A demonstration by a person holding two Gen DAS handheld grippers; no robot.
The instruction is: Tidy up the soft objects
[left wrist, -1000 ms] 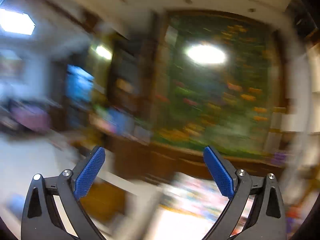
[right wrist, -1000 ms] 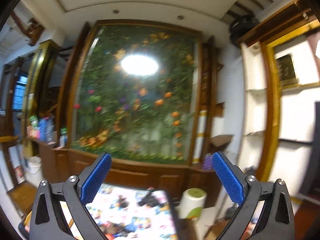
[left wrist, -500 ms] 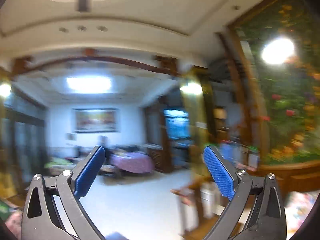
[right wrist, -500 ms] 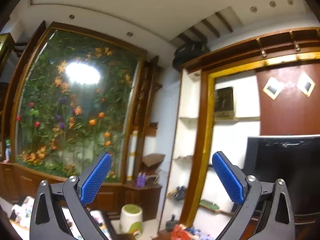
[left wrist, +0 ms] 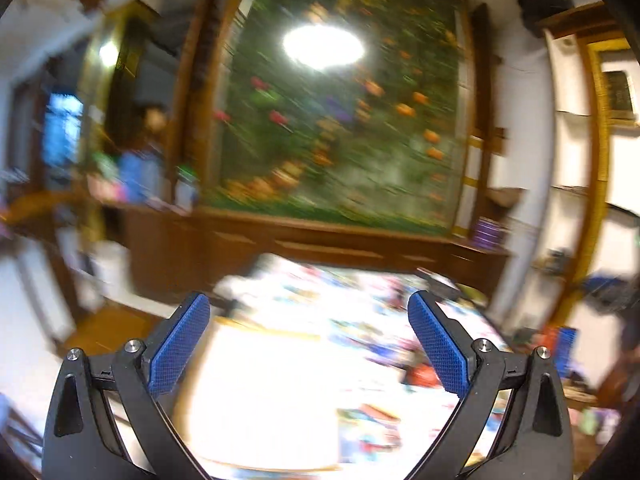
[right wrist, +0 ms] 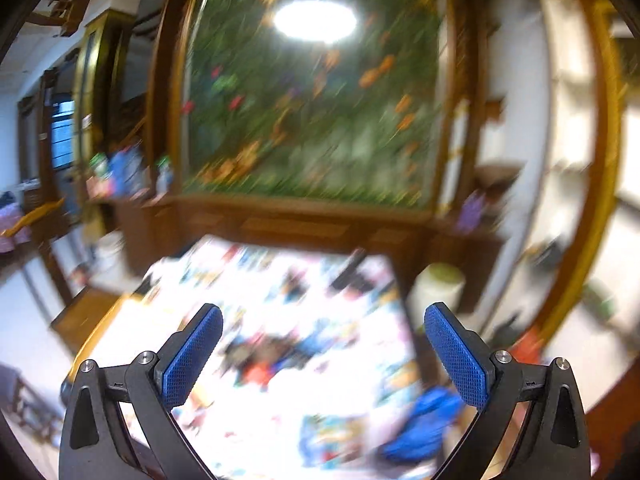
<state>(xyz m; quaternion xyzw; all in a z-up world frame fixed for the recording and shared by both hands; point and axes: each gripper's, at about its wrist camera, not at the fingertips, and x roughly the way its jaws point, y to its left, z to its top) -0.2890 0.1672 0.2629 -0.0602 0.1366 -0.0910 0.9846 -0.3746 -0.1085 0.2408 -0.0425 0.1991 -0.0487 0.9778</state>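
Observation:
Both views are motion-blurred. My left gripper [left wrist: 308, 320] is open and empty, held above a table with a colourful printed cover [left wrist: 360, 296]. A bright white area [left wrist: 260, 380] lies under it; I cannot tell what it is. My right gripper [right wrist: 324, 332] is open and empty above the same cover [right wrist: 280, 288]. A blue soft thing [right wrist: 424, 428] lies at the table's near right edge, below the right finger. Dark and red blurred items [right wrist: 268, 356] lie mid-table.
A wooden cabinet [left wrist: 320, 248] with a large flower picture [left wrist: 340, 120] stands behind the table. A white cylinder with a green top [right wrist: 438, 284] stands right of the table. White shelves [right wrist: 568, 160] are at the right. Bottles [left wrist: 136, 176] stand at the left.
Both cameras have swung back down toward the table. The left view has turned from the far room to the flower picture; the right from the shelves. Both grippers stay open.

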